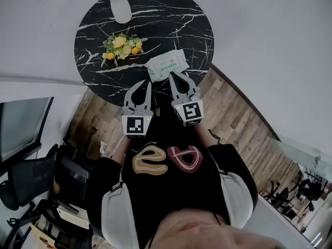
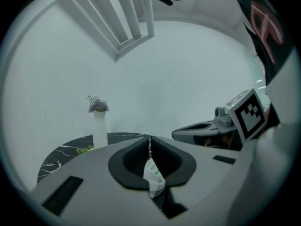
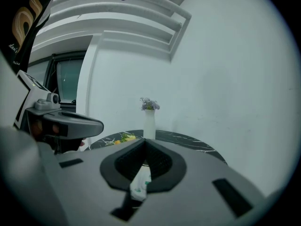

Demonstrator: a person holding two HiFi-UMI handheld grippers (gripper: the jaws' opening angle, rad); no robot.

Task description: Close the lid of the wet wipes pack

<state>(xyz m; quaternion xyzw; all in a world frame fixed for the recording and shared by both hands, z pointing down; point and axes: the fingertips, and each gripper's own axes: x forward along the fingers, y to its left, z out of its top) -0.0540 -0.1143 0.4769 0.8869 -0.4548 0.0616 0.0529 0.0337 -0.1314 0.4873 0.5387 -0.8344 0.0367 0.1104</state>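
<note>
Head view showed the wipes pack flat on the surface, just ahead of your left gripper and right gripper, jaws together, empty. It looked soft, light; its lid was where to press.

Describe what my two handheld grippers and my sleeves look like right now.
The left gripper and right gripper are matching grey two-jaw tools with black ribbed inner pads, each carrying a cube of black-and-white square markers. No cables show. The person wears a black top with pale grey sleeves.
</note>
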